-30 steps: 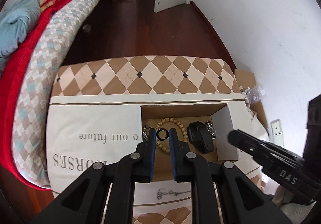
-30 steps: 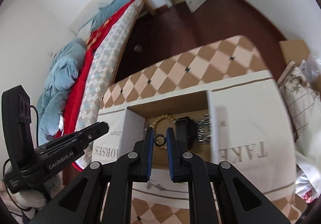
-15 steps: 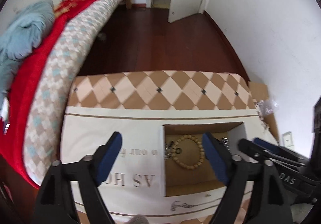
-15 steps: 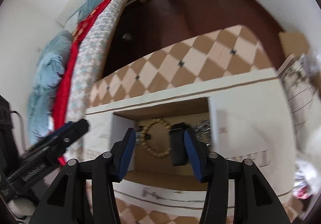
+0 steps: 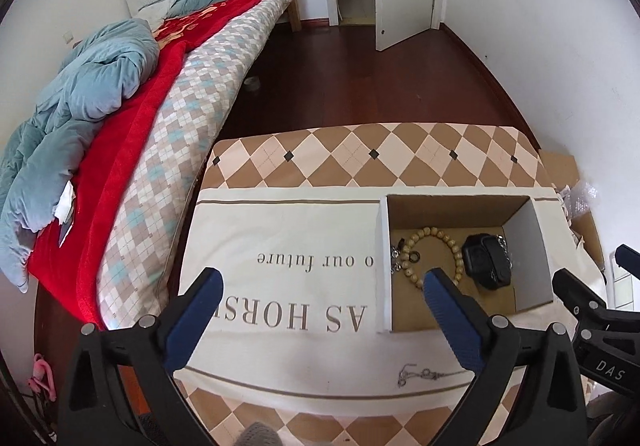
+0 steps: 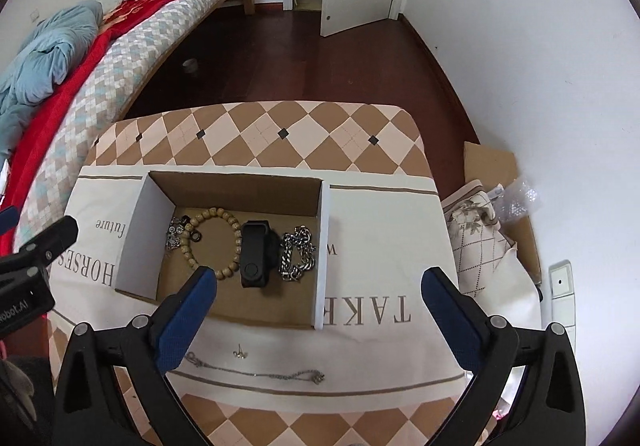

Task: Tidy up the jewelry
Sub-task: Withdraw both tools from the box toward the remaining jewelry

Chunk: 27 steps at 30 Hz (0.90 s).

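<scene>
Small black ring [image 6: 195, 236] lies inside wooden bead bracelet [image 6: 216, 242] in open cardboard box [image 6: 236, 186] on cloth printed "HORSES"/"TAKE"; left gripper [image 5: 320, 300] and right gripper [image 6: 318, 296] just opened wide, both empty.

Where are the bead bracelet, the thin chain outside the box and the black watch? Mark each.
bead bracelet [image 6: 236, 227]: right wrist view, right-hand beads.
thin chain [image 6: 256, 373]: right wrist view, mid-length.
black watch [image 6: 253, 258]: right wrist view, its body.

Open cardboard box [image 6: 325, 246] centre frame, holding wooden bead bracelet [image 6: 212, 242], small black ring [image 6: 195, 236] inside its loop, black band [image 6: 256, 252], chunky silver chain [image 6: 298, 253], thin silver necklace [image 6: 256, 373] and small earring [image 6: 240, 353] lying outside, below my box.
</scene>
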Available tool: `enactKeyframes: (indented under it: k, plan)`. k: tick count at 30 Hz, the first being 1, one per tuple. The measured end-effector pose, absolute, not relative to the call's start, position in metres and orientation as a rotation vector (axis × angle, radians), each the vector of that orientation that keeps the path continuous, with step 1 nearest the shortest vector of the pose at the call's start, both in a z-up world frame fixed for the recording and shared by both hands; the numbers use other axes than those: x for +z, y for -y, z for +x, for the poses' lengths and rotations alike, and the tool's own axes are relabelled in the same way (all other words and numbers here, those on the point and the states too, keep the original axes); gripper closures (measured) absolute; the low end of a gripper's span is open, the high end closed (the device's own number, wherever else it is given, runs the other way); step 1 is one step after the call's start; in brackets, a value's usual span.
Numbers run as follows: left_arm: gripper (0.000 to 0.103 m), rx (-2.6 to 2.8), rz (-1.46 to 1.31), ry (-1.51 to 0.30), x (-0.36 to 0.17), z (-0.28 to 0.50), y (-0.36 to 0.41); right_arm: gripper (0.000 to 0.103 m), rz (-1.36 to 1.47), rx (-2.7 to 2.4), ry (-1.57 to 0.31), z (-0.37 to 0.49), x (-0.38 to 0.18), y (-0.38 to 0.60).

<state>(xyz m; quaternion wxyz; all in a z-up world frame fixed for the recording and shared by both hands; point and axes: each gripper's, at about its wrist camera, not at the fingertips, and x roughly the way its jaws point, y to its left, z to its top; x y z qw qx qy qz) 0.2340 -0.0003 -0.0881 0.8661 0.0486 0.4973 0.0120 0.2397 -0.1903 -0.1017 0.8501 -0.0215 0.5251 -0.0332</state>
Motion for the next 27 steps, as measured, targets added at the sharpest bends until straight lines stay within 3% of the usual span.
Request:
enactKeyframes:
  k: [27]
  plan:
    - [0.001, 0.02, -0.001, -0.853, 0.021, 0.126, 0.002, 0.0, 0.02, -0.105, -0.869, 0.12, 0.024, 0.204]
